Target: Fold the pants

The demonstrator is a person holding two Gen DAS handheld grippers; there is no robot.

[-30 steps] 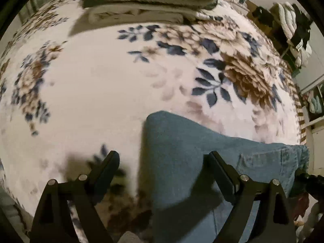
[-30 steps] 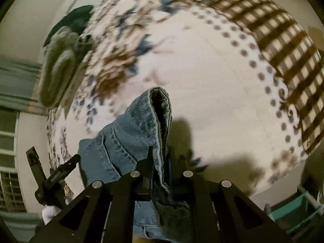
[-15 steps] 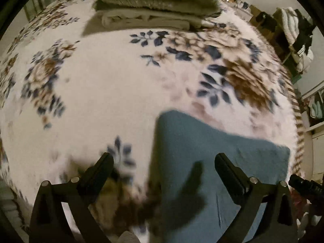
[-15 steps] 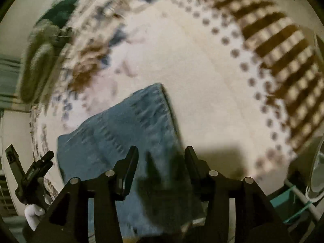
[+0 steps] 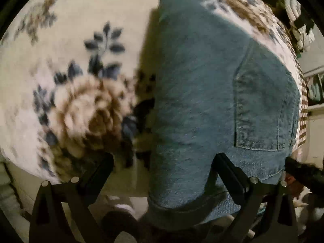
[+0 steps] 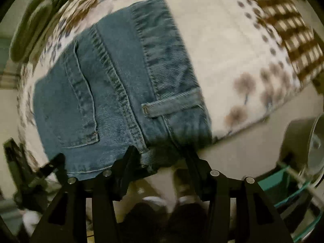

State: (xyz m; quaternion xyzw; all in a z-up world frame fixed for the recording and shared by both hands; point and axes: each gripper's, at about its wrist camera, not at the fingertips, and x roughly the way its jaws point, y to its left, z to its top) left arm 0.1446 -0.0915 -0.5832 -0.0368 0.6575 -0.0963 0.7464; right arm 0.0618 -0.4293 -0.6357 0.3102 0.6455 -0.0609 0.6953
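Note:
The blue denim pants lie folded on the floral blanket, with their near end over the bed's edge. A back pocket faces up. My left gripper is open and empty, its fingers on either side of the fold's near left part. In the right wrist view the pants show waistband, belt loop and pocket. My right gripper is open and empty at the waistband's near edge.
The blanket's checked border runs at the right. A teal and glass stand sits beside the bed at the lower right. Clothes hang at the far right. The left gripper shows in the right wrist view.
My right gripper let go of the denim edge and opened. Both grippers drew back toward the bed's near edge, so the pants now fill more of each view.

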